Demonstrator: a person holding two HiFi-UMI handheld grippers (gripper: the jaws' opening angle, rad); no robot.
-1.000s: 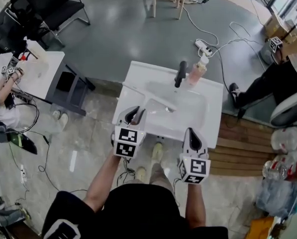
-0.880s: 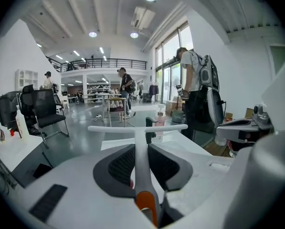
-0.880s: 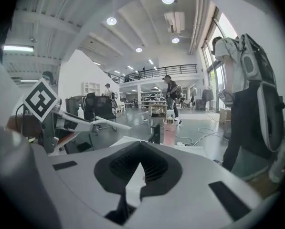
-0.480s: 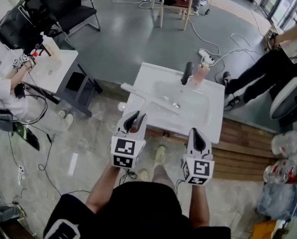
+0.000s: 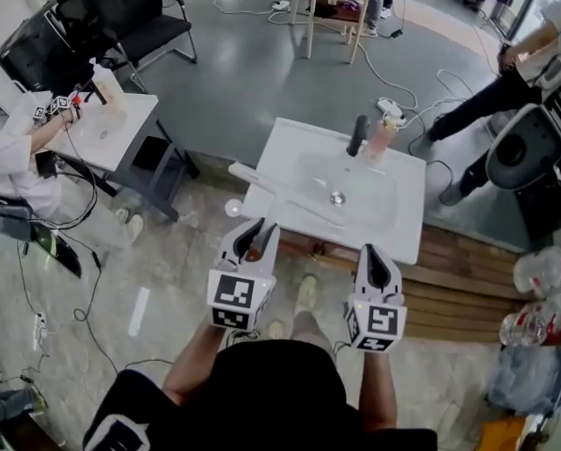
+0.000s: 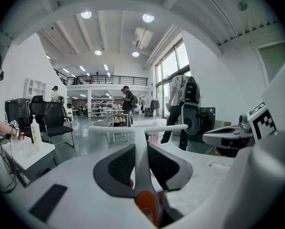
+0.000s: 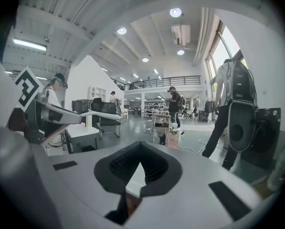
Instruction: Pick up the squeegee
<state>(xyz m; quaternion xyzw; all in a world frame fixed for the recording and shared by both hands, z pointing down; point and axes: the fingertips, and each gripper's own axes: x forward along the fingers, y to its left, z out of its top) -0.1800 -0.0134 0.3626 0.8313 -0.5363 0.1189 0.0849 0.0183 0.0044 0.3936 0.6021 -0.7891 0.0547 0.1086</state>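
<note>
Squeegee: white and T-shaped, gripped by its handle in my left claw. The long blade sits crosswise at the far end, and from my head it overlaps the near left corner of the sink.
Handle: runs straight out between my two jaws, with an orange piece at the end nearest my palm.
Left claw: jaws partway apart, a pad pressing on the handle from each side. It points forward and a little down.
Right claw: jaws brought together at the tips, with nothing between them. It is level with the left one, off to its right and apart from the squeegee, in front of the sink's near edge.
Sink: white and rectangular, with a round drain in the basin.
Faucet: black, upright at the far rim.
Bottle: pinkish, just right of the faucet.
Boards: wooden, on the floor to the right of the sink.
Power strip: white, on the grey floor beyond the sink, with a cable trailing off.
Small table: white, well off to the left, with another person's hand over it.
Chair: black, beyond the small table.
Stool: wooden, far across the floor.
</note>
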